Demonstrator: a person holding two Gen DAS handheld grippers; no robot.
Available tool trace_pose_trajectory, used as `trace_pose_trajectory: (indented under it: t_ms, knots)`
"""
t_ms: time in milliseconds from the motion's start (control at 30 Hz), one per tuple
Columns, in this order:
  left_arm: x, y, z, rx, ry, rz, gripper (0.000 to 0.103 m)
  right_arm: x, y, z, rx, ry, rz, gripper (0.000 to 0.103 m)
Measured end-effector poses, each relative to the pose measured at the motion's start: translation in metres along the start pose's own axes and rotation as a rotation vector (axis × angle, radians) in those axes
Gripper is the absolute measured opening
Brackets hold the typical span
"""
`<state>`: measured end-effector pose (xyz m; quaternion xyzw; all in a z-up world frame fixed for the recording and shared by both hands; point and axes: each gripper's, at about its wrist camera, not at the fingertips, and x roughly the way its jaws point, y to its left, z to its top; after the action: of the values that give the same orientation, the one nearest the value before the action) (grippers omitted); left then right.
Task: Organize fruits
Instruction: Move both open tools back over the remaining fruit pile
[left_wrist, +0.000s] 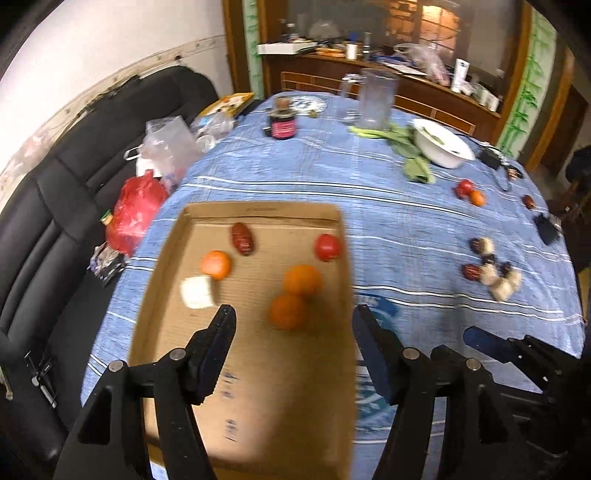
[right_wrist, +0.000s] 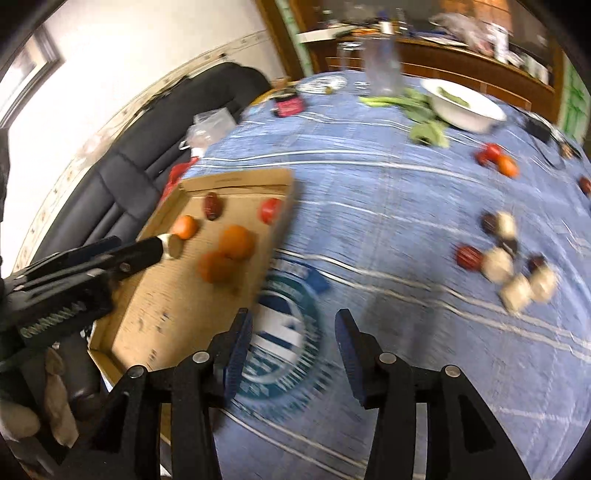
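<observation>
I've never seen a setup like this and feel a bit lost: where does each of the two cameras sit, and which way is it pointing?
Left wrist view: sits on the left tongs, looking down along its open fingers at the shallow brown cardboard tray; the right tongs show at the right edge.
Right wrist view: sits on the right tongs, open, over the blue striped tablecloth; the left tongs show at left.
Shared: the tray and the round white bowl.

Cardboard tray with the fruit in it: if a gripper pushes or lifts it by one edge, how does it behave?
The cardboard tray looks thin with low walls, so lifted by one edge it would probably flex. The two oranges and the tomato lie loose on its floor and would likely roll if it tilts. On the blue tablecloth, a push might slide it or bunch the cloth.
</observation>
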<state>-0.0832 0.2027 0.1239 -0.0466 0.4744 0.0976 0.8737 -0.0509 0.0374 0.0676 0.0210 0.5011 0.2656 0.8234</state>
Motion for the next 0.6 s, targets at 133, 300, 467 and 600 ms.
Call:
trace_pose_trajectory:
  t_ms: [133, 300, 467, 600]
  knots:
    - [-0.008, -0.030, -0.005, 0.012, 0.002, -0.055, 0.065, -0.024, -0.048, -0.021, 0.090, -0.003, -0.036, 0.053]
    - [-0.009, -0.069, -0.012, 0.022, 0.022, -0.123, 0.065, -0.052, -0.092, -0.038, 0.176, -0.022, -0.091, 0.053]
    - [-0.003, -0.104, -0.021, 0.040, 0.051, -0.180, 0.065, -0.069, -0.127, -0.052, 0.229, -0.027, -0.132, 0.053]
    - [0.003, -0.124, -0.025, 0.058, 0.068, -0.201, 0.065, -0.075, -0.146, -0.060, 0.252, -0.019, -0.145, 0.053]
